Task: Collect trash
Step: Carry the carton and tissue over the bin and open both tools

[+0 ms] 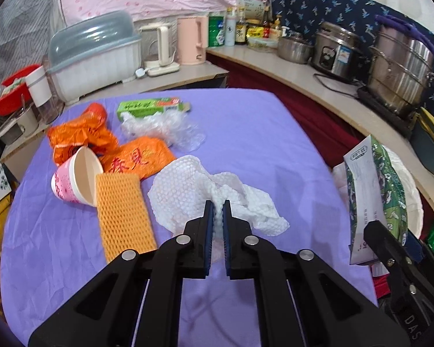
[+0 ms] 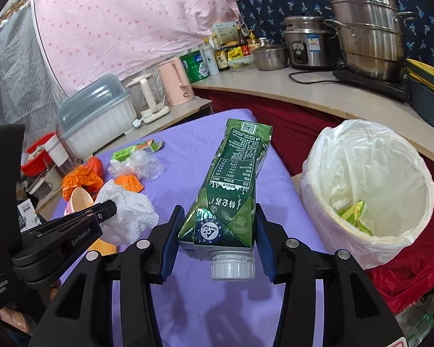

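Your right gripper was clamped on the green drink carton at frame centre, held above the purple table, while your left gripper pinched the crumpled paper towel. You seemed mid-carry; next, swing the carton right over the lined trash bin and release.

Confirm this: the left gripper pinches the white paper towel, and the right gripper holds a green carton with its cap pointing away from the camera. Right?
Not quite. In the right wrist view the right gripper holds the carton with its cap toward the camera. The left gripper does pinch the paper towel.
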